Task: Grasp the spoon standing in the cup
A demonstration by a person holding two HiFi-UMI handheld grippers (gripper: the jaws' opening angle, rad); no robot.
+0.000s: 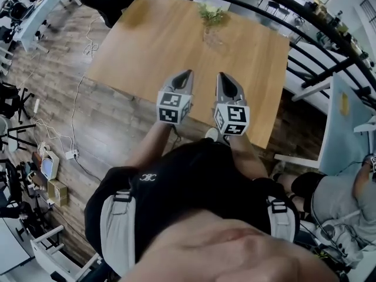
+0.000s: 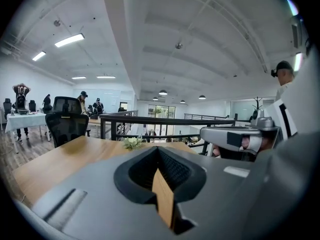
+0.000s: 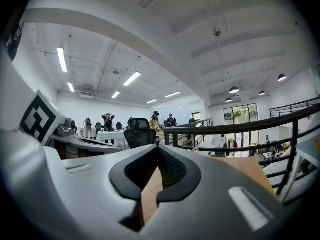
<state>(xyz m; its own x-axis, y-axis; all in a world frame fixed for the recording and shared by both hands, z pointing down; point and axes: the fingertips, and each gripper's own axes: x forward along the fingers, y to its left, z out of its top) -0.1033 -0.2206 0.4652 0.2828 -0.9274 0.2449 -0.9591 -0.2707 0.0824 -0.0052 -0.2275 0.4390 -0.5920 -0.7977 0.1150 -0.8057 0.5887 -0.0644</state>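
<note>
A wooden table [image 1: 158,46] lies ahead of me. At its far edge stands a small green plant [image 1: 211,13] in what looks like a clear glass [image 1: 212,37]; the plant [image 2: 133,142] also shows in the left gripper view. I can make out no spoon in any view. My left gripper [image 1: 189,73] and right gripper [image 1: 220,75] hover side by side over the table's near edge, pointing at the far side. Both are shut with nothing between the jaws. In their own views the left gripper [image 2: 159,150] and right gripper [image 3: 159,148] show tips that meet.
A black railing [image 1: 305,25] runs behind the table and along its right. A seated person [image 1: 335,198] is at the lower right beside a white desk [image 1: 346,128]. Cables and a power strip [image 1: 70,154] lie on the wood floor at the left. A black office chair [image 2: 67,119] stands beyond the table's left end.
</note>
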